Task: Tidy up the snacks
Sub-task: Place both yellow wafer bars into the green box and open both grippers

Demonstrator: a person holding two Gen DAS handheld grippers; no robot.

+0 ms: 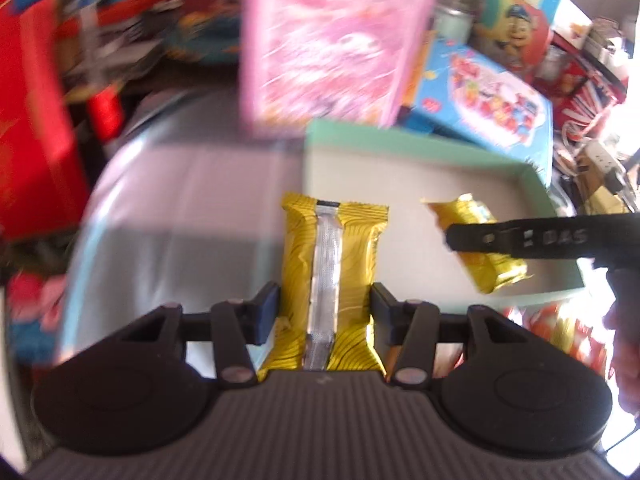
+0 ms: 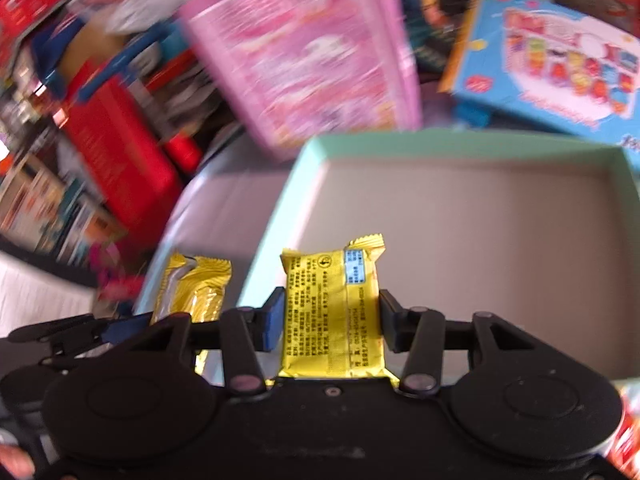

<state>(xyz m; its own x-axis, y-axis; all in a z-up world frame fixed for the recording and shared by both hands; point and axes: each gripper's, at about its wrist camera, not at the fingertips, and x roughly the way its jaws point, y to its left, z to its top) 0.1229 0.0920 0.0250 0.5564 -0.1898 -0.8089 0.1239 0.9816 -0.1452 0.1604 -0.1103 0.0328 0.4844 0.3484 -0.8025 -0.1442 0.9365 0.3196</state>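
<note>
My left gripper (image 1: 325,312) is shut on a yellow snack packet (image 1: 332,276), seam side up, held over the near left edge of a mint-green shallow box (image 1: 400,140). My right gripper (image 2: 327,322) is shut on a second yellow snack packet (image 2: 336,308), printed back facing me, held over the box's grey floor (image 2: 480,248). In the left wrist view the right gripper (image 1: 520,236) reaches in from the right with its packet (image 1: 484,268) above the box. In the right wrist view the left gripper (image 2: 120,328) and its packet (image 2: 196,292) show at the lower left.
A pink box (image 1: 336,40) stands behind the green box. A blue toy box (image 1: 480,96) lies at the back right, red boxes (image 1: 28,132) at the left. Red snack packs (image 1: 560,332) lie by the box's near right corner. Both views are motion-blurred.
</note>
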